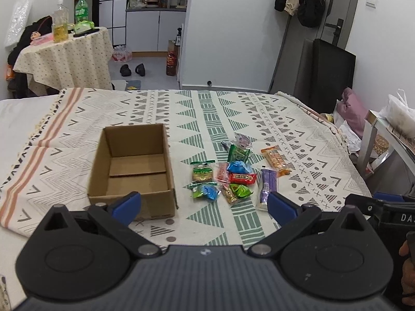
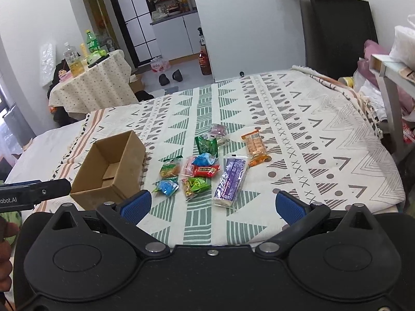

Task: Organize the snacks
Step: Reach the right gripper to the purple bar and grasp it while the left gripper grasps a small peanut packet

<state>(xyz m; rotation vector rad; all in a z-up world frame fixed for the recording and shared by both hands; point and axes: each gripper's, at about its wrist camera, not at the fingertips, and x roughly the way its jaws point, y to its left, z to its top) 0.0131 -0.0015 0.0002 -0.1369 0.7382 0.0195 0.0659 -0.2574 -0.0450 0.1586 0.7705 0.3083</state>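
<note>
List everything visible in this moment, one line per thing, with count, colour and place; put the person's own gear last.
cardboard box: one, brown, open and empty, left on the patterned cloth.
snack packets: about eleven, in a loose cluster right of the box, none inside it.
purple packet: one, long, nearest the right gripper.
orange packet: one, long, at the cluster's right edge.
red packet: one, mid-cluster.
dark green packet: one, towards the far side.
side table: one, dotted cream cloth, far left, carrying bottles.
left gripper: blue pads, open, empty.
right gripper: blue pads, open, empty.
</note>
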